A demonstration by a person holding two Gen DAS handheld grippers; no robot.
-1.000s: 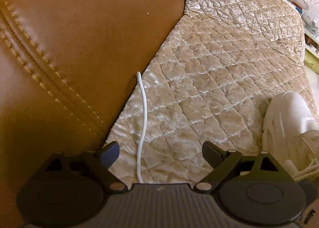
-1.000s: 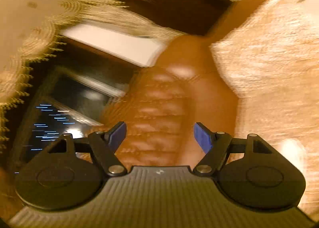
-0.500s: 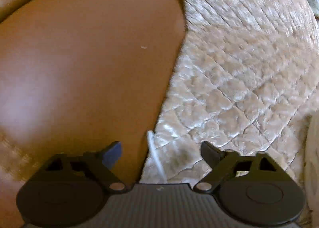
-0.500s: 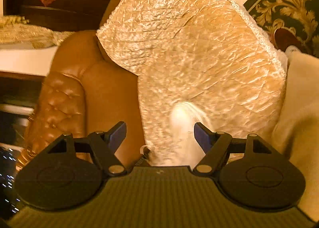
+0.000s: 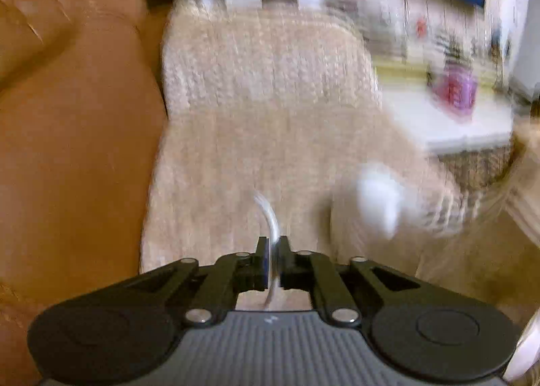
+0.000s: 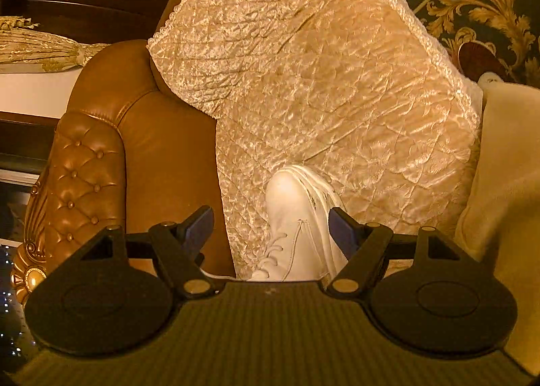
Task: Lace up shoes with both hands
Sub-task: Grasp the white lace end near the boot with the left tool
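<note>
1. Left gripper (image 5: 272,259) is closing, its jaws nearly together on the white lace (image 5: 271,217), which runs up between the pads and curves away above them.
2. Right gripper (image 6: 271,222) stands wide, holding nothing; the white shoe (image 6: 297,217) lies in the gap between its fingers, not touching either pad as far as the view shows.
3. Taking the shoe as landmark: it rests on the quilted cream cover (image 6: 303,65) of a brown leather sofa (image 6: 162,156), toe pointing away from the right gripper, its laced front (image 6: 275,246) near the gripper body.
4. Left of the shoe is the leather seat, and beyond that the buttoned sofa arm (image 6: 84,183). To the right of the shoe lies a pale blanket (image 6: 506,166), with a dark patterned rug (image 6: 489,8) further off.
5. In the left wrist view the shoe (image 5: 379,197) is only a white blur, right of the lace; the whole view is smeared.
6. Nothing blocks the shoe from the right gripper.
7. Compared with a second ago: the left jaws were wide with the lace lying loose on the cover; now they pinch it and it hangs off the cover. The right gripper then faced the sofa arm and room, and now looks down on the shoe.
</note>
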